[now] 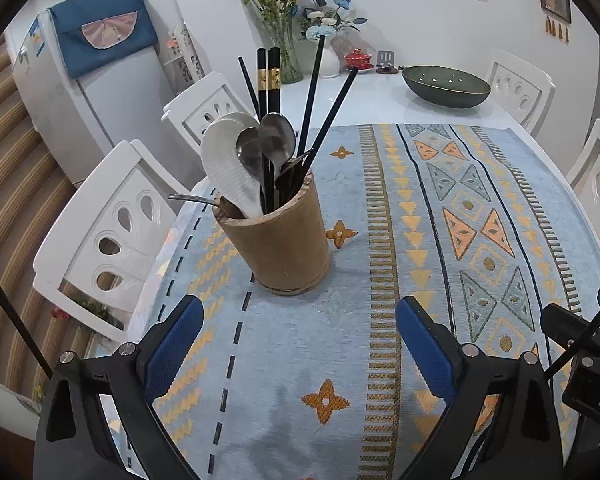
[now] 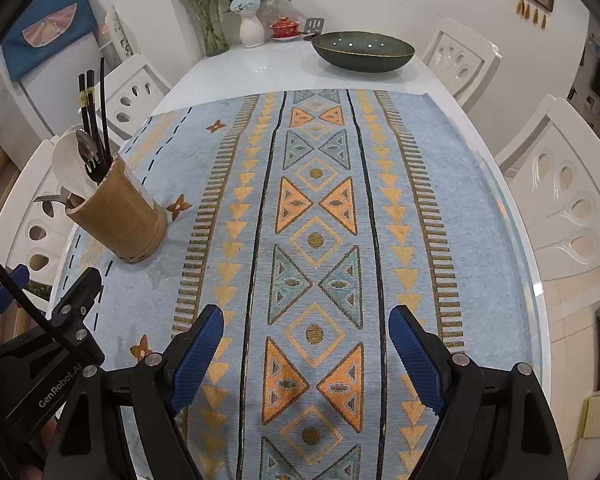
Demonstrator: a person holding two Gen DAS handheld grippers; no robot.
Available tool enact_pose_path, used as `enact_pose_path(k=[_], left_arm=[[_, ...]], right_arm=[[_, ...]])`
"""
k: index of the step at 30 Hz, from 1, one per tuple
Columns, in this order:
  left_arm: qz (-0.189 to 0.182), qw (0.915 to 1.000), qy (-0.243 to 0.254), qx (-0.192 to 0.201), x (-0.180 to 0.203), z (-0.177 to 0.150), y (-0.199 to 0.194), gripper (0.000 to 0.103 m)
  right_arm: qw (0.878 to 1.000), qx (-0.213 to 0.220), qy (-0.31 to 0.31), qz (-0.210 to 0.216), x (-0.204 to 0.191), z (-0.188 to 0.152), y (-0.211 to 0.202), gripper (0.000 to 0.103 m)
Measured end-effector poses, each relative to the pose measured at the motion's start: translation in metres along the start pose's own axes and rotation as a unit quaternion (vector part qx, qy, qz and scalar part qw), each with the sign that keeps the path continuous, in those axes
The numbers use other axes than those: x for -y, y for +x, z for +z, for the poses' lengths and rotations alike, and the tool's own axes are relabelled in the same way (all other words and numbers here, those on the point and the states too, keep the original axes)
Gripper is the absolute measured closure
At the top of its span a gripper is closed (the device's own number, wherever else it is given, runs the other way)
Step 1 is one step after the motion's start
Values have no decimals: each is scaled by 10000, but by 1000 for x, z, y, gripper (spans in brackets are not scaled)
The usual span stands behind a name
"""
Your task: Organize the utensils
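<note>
Tablecloth (image 1: pixel 340 340): holder (image 1: pixel 278 236) beyond left tool (image 1: pixel 300 344)

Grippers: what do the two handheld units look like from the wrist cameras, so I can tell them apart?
Both look alike: black frames with silver bolts and blue textured pads. The left gripper appears in the right wrist view with white "GenRobot.AI" lettering and a thin black cable. The right gripper has the same blue pads.

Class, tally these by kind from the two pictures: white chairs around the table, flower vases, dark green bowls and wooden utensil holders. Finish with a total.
White chairs: 4
Flower vases: 2
Dark green bowl: 1
Wooden utensil holder: 1
Total: 8
</note>
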State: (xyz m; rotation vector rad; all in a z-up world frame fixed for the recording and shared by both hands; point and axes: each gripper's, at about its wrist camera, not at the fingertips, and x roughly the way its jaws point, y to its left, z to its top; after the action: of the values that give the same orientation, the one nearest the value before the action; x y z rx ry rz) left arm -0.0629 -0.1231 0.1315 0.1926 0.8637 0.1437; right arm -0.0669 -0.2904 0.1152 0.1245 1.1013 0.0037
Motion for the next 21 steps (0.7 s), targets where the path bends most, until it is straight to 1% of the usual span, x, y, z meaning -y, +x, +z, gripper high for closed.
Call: enact_pose_path(k=[8, 10, 14, 21], left_arm=[[175, 9998, 122, 48, 4, -2, 2, 6], [207, 9997, 133, 44, 4, -3, 3, 6], [236, 9996, 159, 2, 3, -3, 6, 6], [235, 9996, 134, -99, -1, -3, 17, 6]], right_arm=[[10000, -4, -66, -28, -2, 1, 1, 19], [9999, 82, -46, -73, -2, 1, -1, 19], [9999, 112, -31, -86, 0, 5, -1, 19], [9999, 14, -90, -68, -5, 7, 6, 19]])
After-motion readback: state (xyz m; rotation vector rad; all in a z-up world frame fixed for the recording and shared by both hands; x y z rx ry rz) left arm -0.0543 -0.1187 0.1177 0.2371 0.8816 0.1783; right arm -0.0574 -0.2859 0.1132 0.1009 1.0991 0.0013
